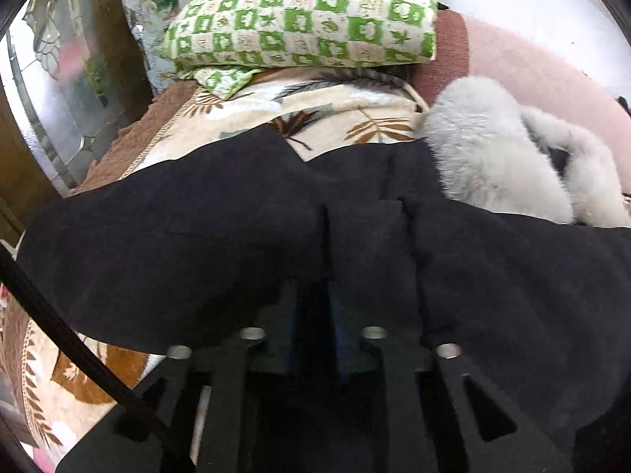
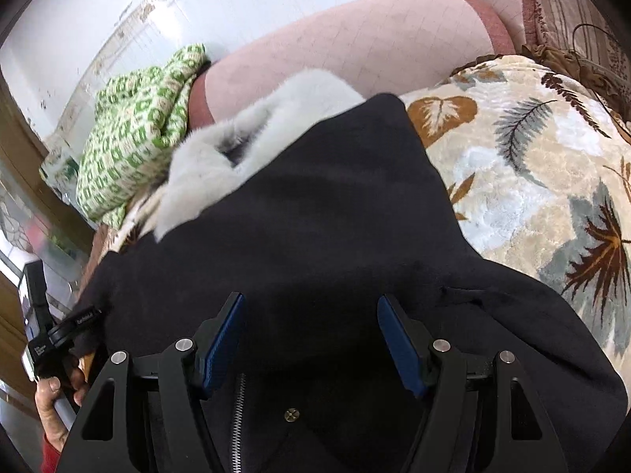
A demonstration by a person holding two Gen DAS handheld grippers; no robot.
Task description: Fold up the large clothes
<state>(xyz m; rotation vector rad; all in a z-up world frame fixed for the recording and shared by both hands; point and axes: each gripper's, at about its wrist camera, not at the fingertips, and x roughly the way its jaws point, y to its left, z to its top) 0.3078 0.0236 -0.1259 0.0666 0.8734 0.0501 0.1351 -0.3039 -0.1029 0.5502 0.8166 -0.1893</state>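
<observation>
A large black coat [image 1: 221, 236] with a pale grey fur collar [image 1: 489, 157] lies on a leaf-patterned blanket [image 1: 347, 114]. My left gripper [image 1: 315, 303] is shut on a bunched fold of the black coat, and the cloth hides its fingertips. In the right wrist view the same coat [image 2: 315, 213] fills the middle, its fur collar [image 2: 221, 157] at the far end, a zipper [image 2: 236, 418] and a brass snap [image 2: 291, 414] near the camera. My right gripper [image 2: 309, 327] is open, its blue pads [image 2: 223, 339] hovering over the coat with nothing between them.
A folded green-and-cream patterned cloth [image 1: 307, 15] sits on the far end of the bed. A pink cushion [image 2: 355, 39] runs along the white wall. The leaf blanket [image 2: 544, 165] spreads to the right. The person's hand holding the other gripper [image 2: 51, 394] shows at lower left.
</observation>
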